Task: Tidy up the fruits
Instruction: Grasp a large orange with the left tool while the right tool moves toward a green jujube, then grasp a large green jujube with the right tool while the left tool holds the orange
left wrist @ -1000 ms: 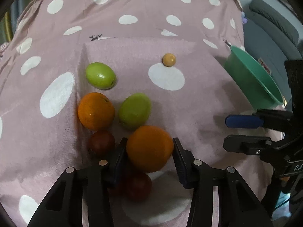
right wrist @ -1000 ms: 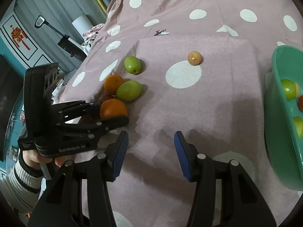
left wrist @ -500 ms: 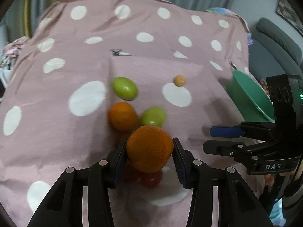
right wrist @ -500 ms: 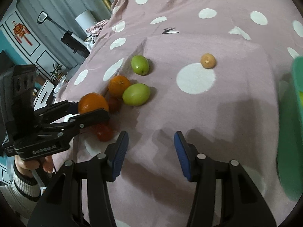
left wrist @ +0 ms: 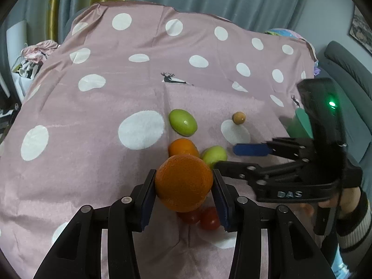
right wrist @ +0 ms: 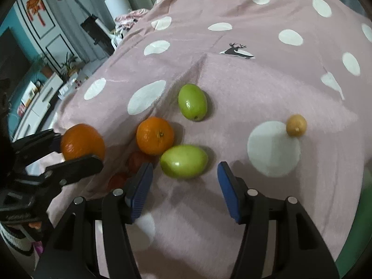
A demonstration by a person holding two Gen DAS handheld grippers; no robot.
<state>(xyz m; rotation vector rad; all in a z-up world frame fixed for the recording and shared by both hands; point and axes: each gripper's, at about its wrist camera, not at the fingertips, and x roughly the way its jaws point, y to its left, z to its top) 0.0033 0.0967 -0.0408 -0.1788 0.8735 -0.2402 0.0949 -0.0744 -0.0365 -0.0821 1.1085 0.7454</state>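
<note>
Fruits lie scattered on the pink spotted cloth (left wrist: 93,116) in front of you, and one orange (left wrist: 183,182) is off the cloth, clamped between the pads of your left hand-held gripper (left wrist: 183,183); it is round, so it has no long axis to speak of. Your right hand-held gripper (right wrist: 184,186) has just been widening its jaws and holds nothing; the near green fruit (right wrist: 183,161) lies just ahead of its blue pads, long axis running across that view. The far green fruit (right wrist: 192,101) lies with its long axis running away from you, stem end towards you. A second orange (right wrist: 155,135) sits between the two, touching the near green fruit, its stem scar facing up and right. The small tan fruit (right wrist: 296,125) rests well apart at the edge of a white spot. Two red fruits (left wrist: 200,217) are mostly hidden under the held orange, so you cannot make out their shape. The green bowl (left wrist: 300,125) is largely covered by the right hand-held gripper's body, and in the right wrist view it is only a blurred green edge at the frame's rim.
</note>
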